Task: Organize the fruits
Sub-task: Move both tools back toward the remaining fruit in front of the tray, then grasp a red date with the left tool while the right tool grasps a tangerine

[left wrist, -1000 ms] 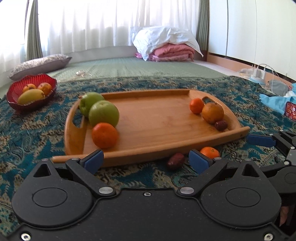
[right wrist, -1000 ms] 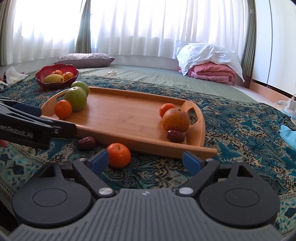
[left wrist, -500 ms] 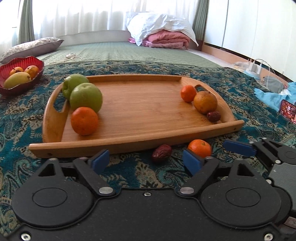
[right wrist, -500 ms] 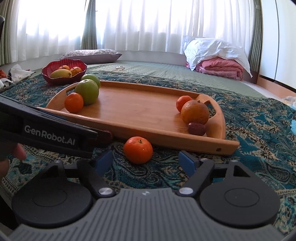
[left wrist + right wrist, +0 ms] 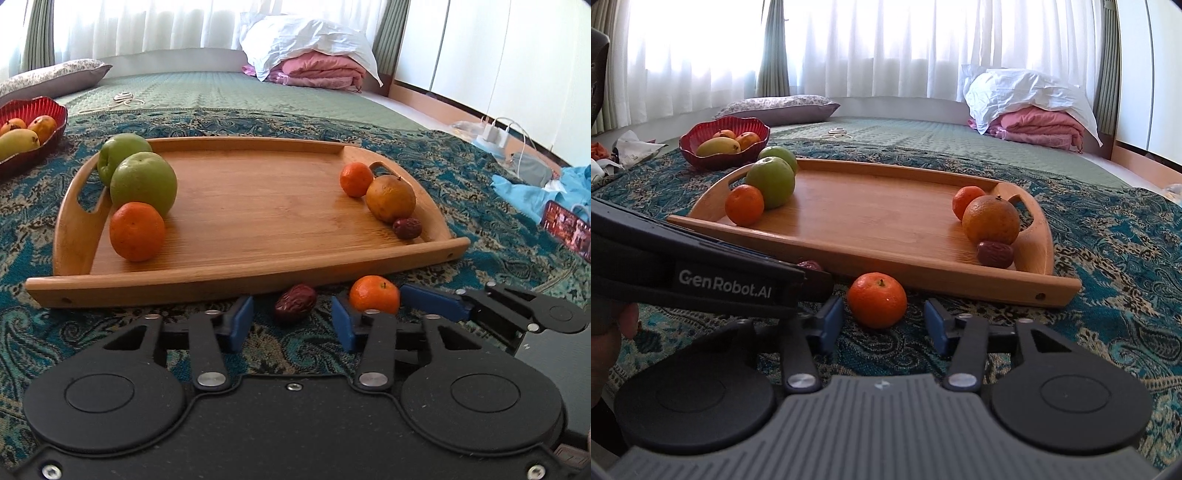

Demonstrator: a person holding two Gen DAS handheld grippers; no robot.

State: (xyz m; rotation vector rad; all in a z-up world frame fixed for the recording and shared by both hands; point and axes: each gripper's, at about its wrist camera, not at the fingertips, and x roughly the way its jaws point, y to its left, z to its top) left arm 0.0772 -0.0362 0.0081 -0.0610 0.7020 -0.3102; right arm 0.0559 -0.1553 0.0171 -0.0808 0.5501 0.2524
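Observation:
A wooden tray (image 5: 258,221) (image 5: 871,221) lies on the patterned cloth. At its left end sit two green apples (image 5: 142,184) (image 5: 771,181) and an orange (image 5: 136,230). At its right end sit a small orange (image 5: 355,179), a brownish orange (image 5: 390,198) (image 5: 991,219) and a red date (image 5: 407,228). On the cloth in front of the tray lie a date (image 5: 295,302) and a tangerine (image 5: 374,294) (image 5: 877,300). My left gripper (image 5: 291,326) is open, its jaws either side of the loose date. My right gripper (image 5: 882,326) is open, its jaws either side of the tangerine.
A red bowl (image 5: 701,157) (image 5: 14,162) with mangoes stands at the far left. A pillow (image 5: 779,107) and folded bedding (image 5: 1034,118) lie behind. Blue cloth, a phone (image 5: 565,229) and chargers lie at the right.
Both grippers have moved forward and down toward the cloth. The loose date now lies between the left jaws and the tangerine between the right jaws.

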